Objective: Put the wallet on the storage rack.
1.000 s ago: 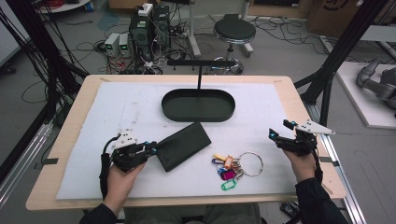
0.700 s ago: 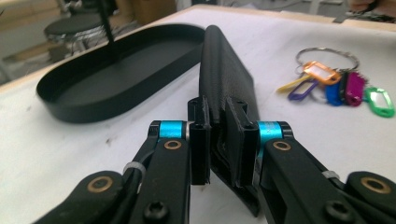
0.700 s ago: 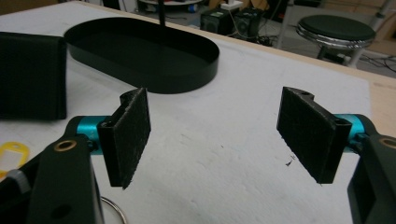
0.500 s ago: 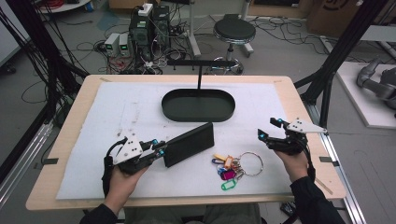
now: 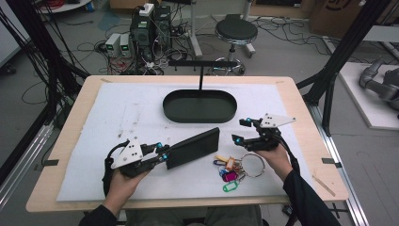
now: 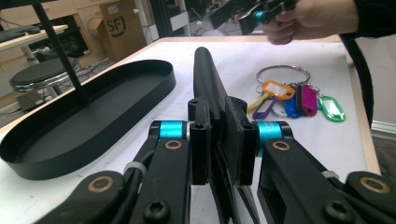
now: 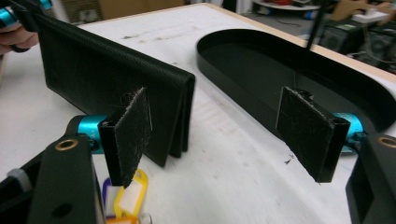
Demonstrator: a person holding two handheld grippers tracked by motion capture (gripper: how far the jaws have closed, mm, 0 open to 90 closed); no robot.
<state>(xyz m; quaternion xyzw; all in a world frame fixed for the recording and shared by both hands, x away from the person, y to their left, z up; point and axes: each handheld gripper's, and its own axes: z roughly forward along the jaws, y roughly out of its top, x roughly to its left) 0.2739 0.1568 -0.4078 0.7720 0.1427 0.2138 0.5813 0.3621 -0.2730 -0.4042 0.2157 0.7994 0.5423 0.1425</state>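
I have my left gripper (image 6: 219, 135) clamped tight on one short end of the black wallet (image 5: 193, 148), so the wallet stands on its long edge, lifted off the white mat (image 5: 117, 113) and pointing out toward two o'clock, where my other hand can meet it. My right gripper (image 7: 224, 140) has its jaws spread wide with nothing between them, lined up on the wallet's free end, probably to take a second hold. The bunch of key tags (image 5: 230, 172) lies on the mat at five o'clock from the wallet, close by. The oval black tray (image 5: 200, 115) waits at twelve o'clock, likely where the wallet belongs.
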